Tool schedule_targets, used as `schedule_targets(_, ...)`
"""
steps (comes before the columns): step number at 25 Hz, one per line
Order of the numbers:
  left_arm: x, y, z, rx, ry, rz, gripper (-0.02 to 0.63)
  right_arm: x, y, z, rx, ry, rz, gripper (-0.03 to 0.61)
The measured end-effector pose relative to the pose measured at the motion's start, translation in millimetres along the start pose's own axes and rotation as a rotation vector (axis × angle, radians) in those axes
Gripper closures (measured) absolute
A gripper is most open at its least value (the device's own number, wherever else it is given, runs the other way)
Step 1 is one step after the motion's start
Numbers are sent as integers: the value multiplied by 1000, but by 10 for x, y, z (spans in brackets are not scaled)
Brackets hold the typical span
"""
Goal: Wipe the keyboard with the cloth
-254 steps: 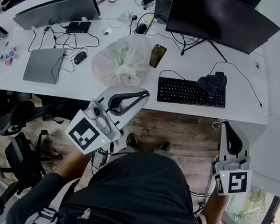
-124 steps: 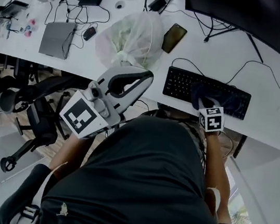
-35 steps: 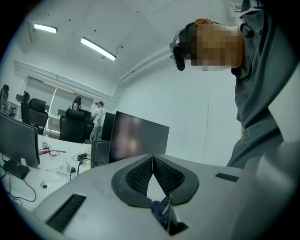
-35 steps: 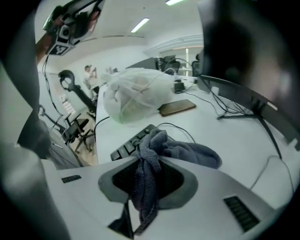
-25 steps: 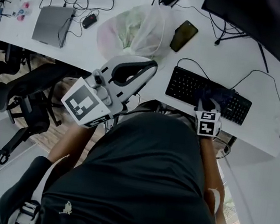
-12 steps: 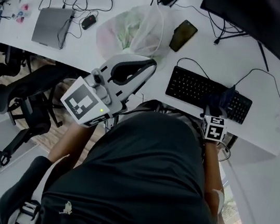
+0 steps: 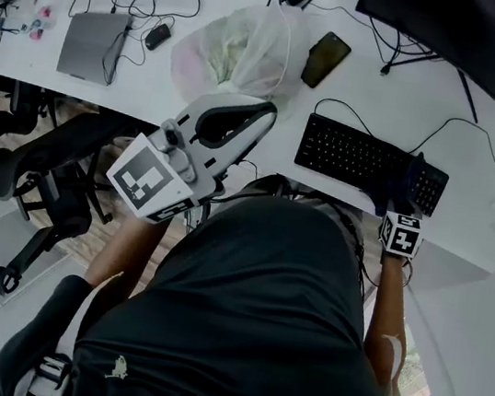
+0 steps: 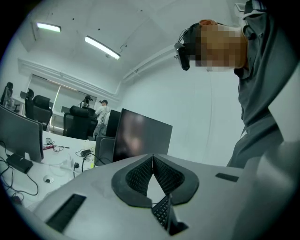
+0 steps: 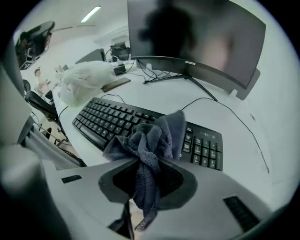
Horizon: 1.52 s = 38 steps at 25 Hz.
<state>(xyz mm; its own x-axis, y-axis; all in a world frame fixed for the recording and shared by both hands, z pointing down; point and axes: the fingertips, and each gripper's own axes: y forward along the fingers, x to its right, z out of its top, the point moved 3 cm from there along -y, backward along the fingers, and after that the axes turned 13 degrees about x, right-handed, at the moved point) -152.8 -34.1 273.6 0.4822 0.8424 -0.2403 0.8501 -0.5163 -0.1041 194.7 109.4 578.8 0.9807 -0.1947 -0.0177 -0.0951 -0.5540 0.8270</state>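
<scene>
A black keyboard (image 7: 352,153) lies on the white desk (image 7: 471,195) near its front edge. My right gripper (image 7: 403,203) points steeply down over the keyboard's right end, shut on a crumpled dark blue cloth (image 7: 399,177). In the right gripper view the cloth (image 9: 151,140) bunches out from between the jaws of the right gripper (image 9: 147,166) and rests on the keys of the keyboard (image 9: 112,119) beside the number pad. My left gripper (image 7: 263,113) is held level off the desk's front edge, left of the keyboard, shut and empty. The left gripper (image 8: 153,157) shows its tips pressed together.
A clear plastic bag (image 7: 242,56) and a dark phone (image 7: 325,60) lie behind the keyboard's left end. A large monitor (image 7: 459,39) stands at the back right, with cables around its foot. A closed laptop (image 7: 92,45) lies far left. Office chairs (image 7: 38,169) stand below the desk.
My right gripper has slid with the cloth to the right along the keyboard, from its middle-right part to its right end. The left gripper has stayed put.
</scene>
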Motion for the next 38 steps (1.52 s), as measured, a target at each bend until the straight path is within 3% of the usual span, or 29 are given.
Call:
schedule_targets(2, -1, -1, -27, -1, -11, 1, 607, -183, 50, 7, -21, -46, 11, 489)
schedule_targets(6, 48, 64, -3, 10, -17, -22, 607, -1002, 283, 343, 6, -261, 105, 489)
schedule_targets(10, 75, 94, 7, 12, -7, -34, 607, -1480, 279, 621, 71, -229, 412, 489)
schedule_targets(11, 77, 86, 12, 11, -6, -33, 607, -1440, 273, 616, 70, -212, 432, 489)
schedule_targets(15, 47, -18, -1, 10, -14, -11, 607, -996, 366, 600, 118, 37, 262, 489)
schedule_targets(16, 39, -48, -19, 7, -17, -4, 607, -1109, 397, 621, 131, 23, 267, 489)
schedule_targets(19, 49, -71, -50, 3, -21, 1, 607, -1752, 467, 702, 146, -230, 433, 489)
schedule_targets(21, 59, -70, -11, 18, -12, -2, 607, -1813, 509, 786, 137, -267, 490, 489)
schedule_targets(23, 39, -104, 21, 27, -6, 8, 607, -1430, 517, 872, 148, -164, 398, 489)
schedule_targets(26, -15, -207, -5, 18, -11, 35, 607, -664, 458, 861, 159, -54, 135, 489)
schedule_targets(27, -27, -238, -21, 16, -14, 43, 607, -579, 452, 843, 162, -37, 94, 489)
schedule_targets(28, -33, -260, -39, 16, -19, 49, 607, -636, 464, 834, 168, -34, 93, 491)
schedule_targets(30, -22, -263, -72, 14, -33, 52, 607, -1094, 507, 863, 196, -100, 177, 491)
schedule_targets(32, 13, -220, -71, 15, -38, 41, 607, -1708, 528, 900, 213, -199, 346, 491)
schedule_targets(34, 43, -165, -35, 20, -30, 25, 607, -2085, 540, 914, 192, -228, 506, 491)
schedule_targets(36, 48, -143, -8, 22, -21, 20, 607, -1950, 574, 944, 176, -204, 490, 491)
schedule_targets(38, 33, -163, -16, 19, -23, 28, 607, -1438, 595, 976, 184, -128, 344, 491)
